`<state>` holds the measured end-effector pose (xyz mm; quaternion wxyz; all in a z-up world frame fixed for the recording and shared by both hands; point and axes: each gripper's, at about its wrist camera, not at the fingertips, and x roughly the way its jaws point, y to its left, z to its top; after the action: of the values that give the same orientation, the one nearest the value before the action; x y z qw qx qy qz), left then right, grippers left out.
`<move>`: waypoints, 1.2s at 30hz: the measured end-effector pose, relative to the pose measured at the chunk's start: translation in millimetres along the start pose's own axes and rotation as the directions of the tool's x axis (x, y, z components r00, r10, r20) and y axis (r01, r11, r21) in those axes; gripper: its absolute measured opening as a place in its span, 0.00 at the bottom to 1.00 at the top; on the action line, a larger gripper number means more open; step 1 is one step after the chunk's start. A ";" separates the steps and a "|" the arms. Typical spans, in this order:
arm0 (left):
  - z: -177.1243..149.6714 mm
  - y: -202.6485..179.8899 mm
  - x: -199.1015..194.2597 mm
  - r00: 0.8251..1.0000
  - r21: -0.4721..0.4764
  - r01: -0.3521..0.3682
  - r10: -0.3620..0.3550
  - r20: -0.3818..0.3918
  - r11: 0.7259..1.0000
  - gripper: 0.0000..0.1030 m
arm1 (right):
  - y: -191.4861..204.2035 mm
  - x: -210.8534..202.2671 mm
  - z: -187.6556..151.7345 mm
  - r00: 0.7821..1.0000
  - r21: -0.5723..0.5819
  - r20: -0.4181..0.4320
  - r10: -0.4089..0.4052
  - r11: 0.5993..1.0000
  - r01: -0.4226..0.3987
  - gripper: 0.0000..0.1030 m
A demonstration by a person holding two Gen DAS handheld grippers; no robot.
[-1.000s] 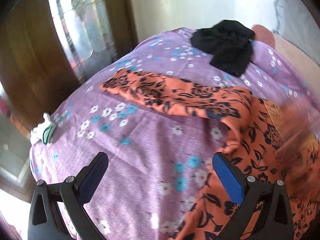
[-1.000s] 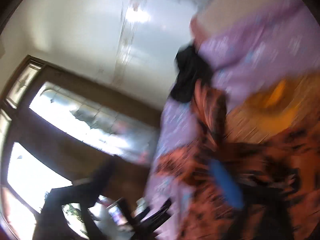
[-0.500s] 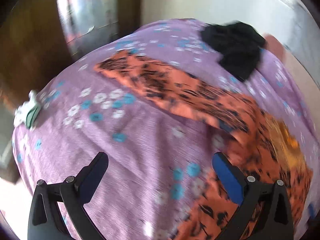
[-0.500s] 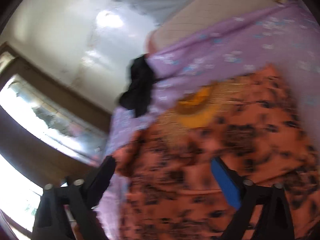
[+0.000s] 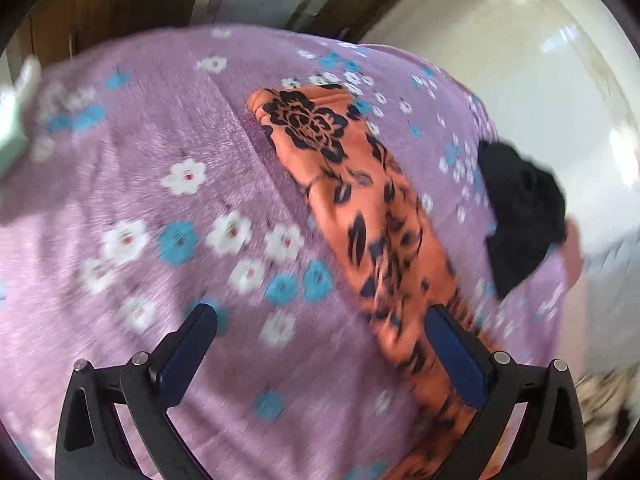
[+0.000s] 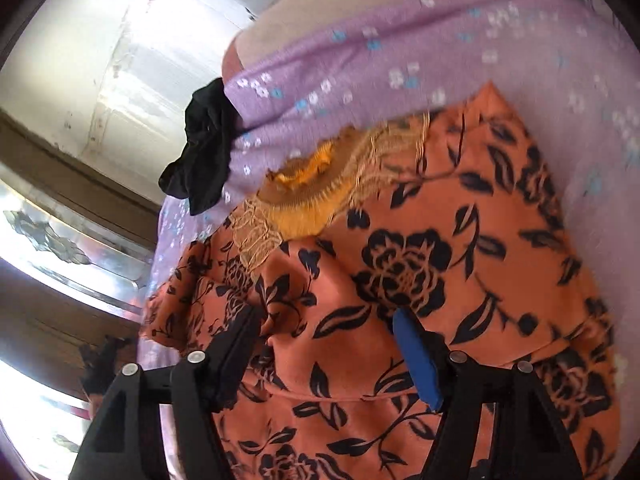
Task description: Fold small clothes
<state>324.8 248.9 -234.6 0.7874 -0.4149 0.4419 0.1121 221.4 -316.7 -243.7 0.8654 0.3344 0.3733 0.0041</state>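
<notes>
An orange garment with black flowers [image 6: 440, 260] lies spread on the purple flowered bedsheet [image 6: 360, 60], its gold embroidered neckline [image 6: 308, 196] towards the far side. My right gripper [image 6: 325, 320] sits low over the garment's body. Its jaws are closing with a raised fold of orange cloth between them, and the pads stand apart from it. In the left wrist view one long sleeve [image 5: 360, 208] runs away across the sheet [image 5: 160, 200]. My left gripper [image 5: 320, 316] is open above the sheet, its right finger [image 5: 452, 344] over the sleeve's near part.
A crumpled black garment [image 5: 520, 208] lies at the bed's far edge, also in the right wrist view as the black garment [image 6: 204, 152]. A white and green object [image 5: 16, 120] sits at the left edge, blurred. Pale wall and dark wooden window frames lie beyond the bed.
The left gripper has rolled and swept sideways and lower, so the sleeve now lies ahead of its right finger. The right gripper has dropped onto the garment and its jaws have narrowed.
</notes>
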 end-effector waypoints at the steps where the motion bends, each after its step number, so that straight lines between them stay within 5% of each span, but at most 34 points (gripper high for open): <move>1: 5.4 0.3 2.3 1.000 -0.014 0.018 -0.018 0.009 1.000 0.99 | 3.5 -0.5 -1.6 1.000 -0.008 0.004 -0.005 1.000 0.005 0.70; 4: 21.8 -7.3 15.0 0.998 -0.013 0.069 -0.069 0.015 0.998 0.99 | 6.6 -11.0 -8.9 1.000 -0.050 0.013 -0.023 0.998 0.024 0.70; 9: 40.3 -20.2 29.4 0.998 0.032 0.035 -0.037 0.055 0.999 0.93 | 12.2 -15.4 -12.8 0.999 -0.095 0.040 -0.032 0.995 0.036 0.70; 12: 49.6 -20.7 37.7 0.996 0.044 0.024 -0.027 0.085 0.999 0.66 | 11.0 -13.7 -11.3 0.998 -0.088 0.056 -0.037 0.995 0.042 0.70; 16: 56.2 -15.4 45.4 0.997 0.036 0.014 -0.017 0.081 0.999 0.10 | 7.3 -13.7 -8.7 0.997 -0.071 0.066 -0.044 0.996 0.049 0.70; 20: 50.3 -20.0 38.6 0.995 0.034 0.024 -0.027 0.098 0.999 0.06 | 1.9 -19.7 -5.3 0.995 -0.051 0.091 -0.050 0.997 0.055 0.70; 25: 18.8 -94.8 -6.6 0.982 0.270 0.044 -0.091 0.166 0.962 0.05 | -9.9 -43.9 4.1 0.984 -0.005 0.167 -0.055 0.998 0.056 0.70; 29: -42.6 -170.2 -43.6 0.966 0.485 0.120 -0.214 0.142 0.866 0.05 | -26.8 -70.7 12.2 0.970 0.054 0.236 -0.062 0.997 0.051 0.70; 32: -110.1 -226.6 -63.1 0.948 0.653 0.189 -0.311 0.074 0.733 0.05 | -43.8 -92.9 18.7 0.955 0.107 0.288 -0.073 0.993 0.043 0.70; 33: -143.7 -246.5 -67.6 0.940 0.711 0.220 -0.341 0.029 0.668 0.05 | -49.9 -99.2 20.2 0.950 0.127 0.304 -0.075 0.991 0.037 0.70; 36: -222.7 -283.0 -63.9 0.930 0.797 0.290 -0.353 -0.103 0.530 0.05 | -71.0 -114.5 25.1 0.941 0.195 0.330 -0.070 0.981 0.004 0.70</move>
<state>306.9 -85.0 -86.4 0.9104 -0.0869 0.3326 -0.2302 137.8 -415.7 -198.9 0.8799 0.4048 0.2253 -0.1052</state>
